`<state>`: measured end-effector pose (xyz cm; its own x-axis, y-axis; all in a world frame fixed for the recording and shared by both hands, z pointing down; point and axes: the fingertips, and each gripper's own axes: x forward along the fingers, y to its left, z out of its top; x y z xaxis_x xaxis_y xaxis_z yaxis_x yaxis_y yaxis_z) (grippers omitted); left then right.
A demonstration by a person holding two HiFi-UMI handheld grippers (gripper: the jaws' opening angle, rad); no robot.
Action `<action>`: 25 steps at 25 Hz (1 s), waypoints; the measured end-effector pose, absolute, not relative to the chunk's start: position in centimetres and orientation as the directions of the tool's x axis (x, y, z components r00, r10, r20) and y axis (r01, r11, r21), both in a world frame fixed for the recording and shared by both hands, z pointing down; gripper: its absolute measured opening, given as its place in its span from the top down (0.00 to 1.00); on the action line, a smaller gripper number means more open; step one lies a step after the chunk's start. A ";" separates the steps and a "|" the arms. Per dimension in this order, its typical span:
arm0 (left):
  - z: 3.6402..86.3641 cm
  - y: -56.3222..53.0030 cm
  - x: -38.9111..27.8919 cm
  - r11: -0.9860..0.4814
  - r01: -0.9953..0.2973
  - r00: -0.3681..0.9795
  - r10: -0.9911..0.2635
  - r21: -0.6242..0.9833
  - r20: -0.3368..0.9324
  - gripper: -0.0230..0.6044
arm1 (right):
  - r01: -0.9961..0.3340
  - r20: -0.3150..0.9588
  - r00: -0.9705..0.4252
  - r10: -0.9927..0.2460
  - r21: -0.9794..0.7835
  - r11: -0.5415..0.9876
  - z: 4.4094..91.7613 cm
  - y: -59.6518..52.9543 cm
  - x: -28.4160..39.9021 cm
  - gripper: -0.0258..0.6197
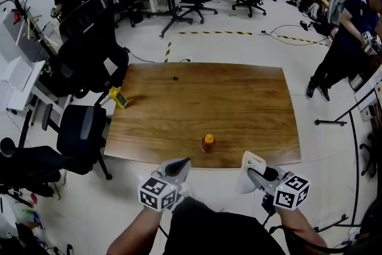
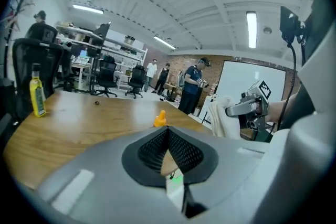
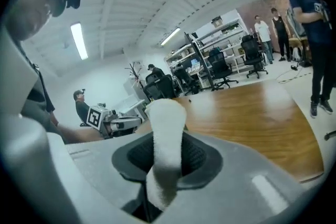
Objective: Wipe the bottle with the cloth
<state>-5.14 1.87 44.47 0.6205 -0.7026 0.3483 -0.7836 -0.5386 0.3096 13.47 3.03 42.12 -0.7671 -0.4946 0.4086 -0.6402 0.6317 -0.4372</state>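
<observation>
Ahead between the grippers, the upright orange bottle [image 1: 208, 142] is found; left gripper [image 1: 182, 163] nearer, jaws closed empty; cloth [image 1: 248, 159] clamped in right gripper [image 1: 253, 174].

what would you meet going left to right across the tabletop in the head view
yellow bottle at the table's left edge → small dark object toward the far side → small orange bottle near the front edge
</observation>
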 end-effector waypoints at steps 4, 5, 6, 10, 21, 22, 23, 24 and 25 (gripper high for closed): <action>43.6 6.9 -3.6 -0.445 -0.823 0.557 -0.753 0.353 0.349 0.94 | -0.595 0.361 -0.803 -0.475 -0.424 0.683 41.1 6.1 14.4 0.84; 43.4 8.1 -3.2 -0.421 -0.828 0.544 -0.764 0.370 0.347 0.94 | -0.592 0.360 -0.804 -0.473 -0.410 0.694 41.0 7.0 14.7 0.84; 43.2 9.2 -2.8 -0.402 -0.831 0.533 -0.772 0.384 0.346 0.94 | -0.591 0.360 -0.804 -0.473 -0.400 0.700 41.0 7.8 15.0 0.84; 42.6 12.2 -2.0 -0.397 -0.840 0.523 -0.773 0.371 0.358 0.94 | -0.593 0.364 -0.803 -0.473 -0.406 0.695 41.5 9.8 15.8 0.84; 41.3 13.9 -5.7 -0.451 -0.817 0.564 -0.753 0.358 0.338 0.94 | -0.674 0.348 -0.739 -0.578 -0.402 0.620 40.8 13.2 14.7 0.84; 41.0 13.9 -6.1 -0.465 -0.812 0.573 -0.749 0.353 0.333 0.94 | -0.685 0.348 -0.728 -0.590 -0.403 0.607 40.8 13.5 14.3 0.84; 40.8 13.9 -6.4 -0.478 -0.804 0.585 -0.743 0.354 0.324 0.94 | -0.695 0.348 -0.719 -0.602 -0.402 0.596 40.8 13.9 14.0 0.84; 40.7 13.8 -6.7 -0.491 -0.794 0.598 -0.737 0.358 0.316 0.94 | -0.704 0.347 -0.709 -0.614 -0.399 0.588 40.9 14.3 13.6 0.84; 40.6 13.8 -7.0 -0.503 -0.784 0.611 -0.729 0.364 0.308 0.94 | -0.713 0.347 -0.700 -0.624 -0.394 0.580 40.9 14.6 13.3 0.84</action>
